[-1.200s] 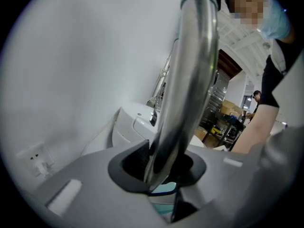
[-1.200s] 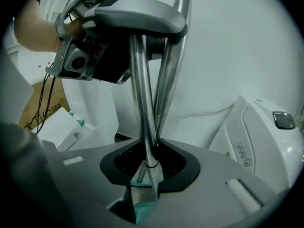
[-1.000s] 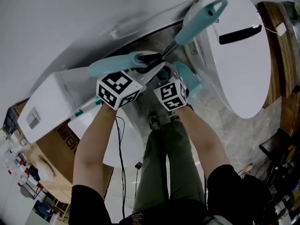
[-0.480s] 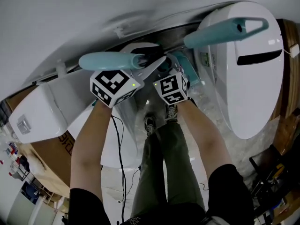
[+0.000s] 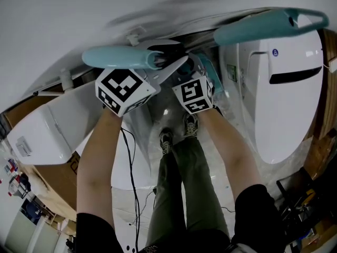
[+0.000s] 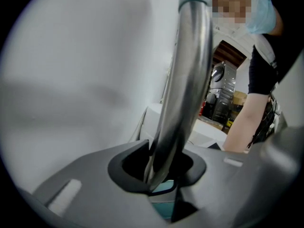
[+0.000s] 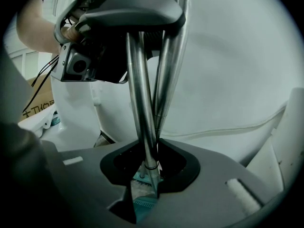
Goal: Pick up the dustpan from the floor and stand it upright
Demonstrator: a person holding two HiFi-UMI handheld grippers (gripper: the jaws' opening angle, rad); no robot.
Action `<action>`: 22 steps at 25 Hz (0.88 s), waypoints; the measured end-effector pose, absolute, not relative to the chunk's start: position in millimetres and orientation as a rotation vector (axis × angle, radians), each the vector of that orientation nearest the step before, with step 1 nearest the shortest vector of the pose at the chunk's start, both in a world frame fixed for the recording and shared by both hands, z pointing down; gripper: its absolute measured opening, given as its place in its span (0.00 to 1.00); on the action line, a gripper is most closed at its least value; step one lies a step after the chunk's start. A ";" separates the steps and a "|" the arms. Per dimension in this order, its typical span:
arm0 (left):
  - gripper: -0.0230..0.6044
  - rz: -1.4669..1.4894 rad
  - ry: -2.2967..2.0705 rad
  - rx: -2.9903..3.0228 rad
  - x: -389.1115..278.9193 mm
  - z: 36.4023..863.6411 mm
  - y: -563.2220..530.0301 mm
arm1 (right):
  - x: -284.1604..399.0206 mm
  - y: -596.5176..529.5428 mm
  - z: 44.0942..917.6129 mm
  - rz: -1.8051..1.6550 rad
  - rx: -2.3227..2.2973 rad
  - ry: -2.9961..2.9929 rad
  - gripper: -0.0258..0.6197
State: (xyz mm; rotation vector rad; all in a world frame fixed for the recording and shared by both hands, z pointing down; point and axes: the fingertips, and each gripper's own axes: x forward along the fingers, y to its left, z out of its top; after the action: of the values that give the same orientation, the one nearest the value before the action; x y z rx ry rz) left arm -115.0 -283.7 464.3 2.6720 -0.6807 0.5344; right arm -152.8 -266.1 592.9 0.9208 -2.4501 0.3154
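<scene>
Two poles, one in each grip. My left hand-held gripper (image 6: 159,177) is closed narrow round a thick steel tube (image 6: 187,80). My right hand-held gripper (image 7: 149,175) is pinched on a thinner steel pole (image 7: 140,103), just above its ring collar. A second pole (image 7: 166,80) crosses close behind it, running up toward my left hand.

Just below the right jaws sits a teal toothed edge (image 7: 142,203). I take it for the pan's comb, so the thin pole is probably the dustpan's own.

From above, the dustpan (image 5: 211,80) shows as a teal body just past my right marker cube. It hangs low between a big white casing (image 5: 287,99) on the right and another on the left, over the floor (image 5: 164,112) beyond my shoes. I cannot tell whether it touches the floor. A plain teal handle (image 5: 118,57) lies far left, a looped teal handle (image 5: 268,25) far right.

I expect a light plastic pan on a stiff hollow pole. The polished metal looks slippery and may twist in the pads. Holding low, near the collar, should steady the pan best.
</scene>
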 end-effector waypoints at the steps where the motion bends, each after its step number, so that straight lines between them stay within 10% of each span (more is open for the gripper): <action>1: 0.26 0.539 -0.681 2.675 -114.1 464.2 -286.1 | -152.4 -269.2 592.9 0.317 0.929 -2.452 0.18; 22: 0.26 0.498 -0.660 2.721 -74.7 463.7 -309.2 | -88.0 -264.9 597.0 0.418 0.971 -2.414 0.26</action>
State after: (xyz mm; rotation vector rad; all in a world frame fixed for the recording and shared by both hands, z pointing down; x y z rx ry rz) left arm -74.7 -309.2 463.7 2.7207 -0.6600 0.4979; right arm -88.0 -264.9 597.0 0.9707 -2.4137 0.4184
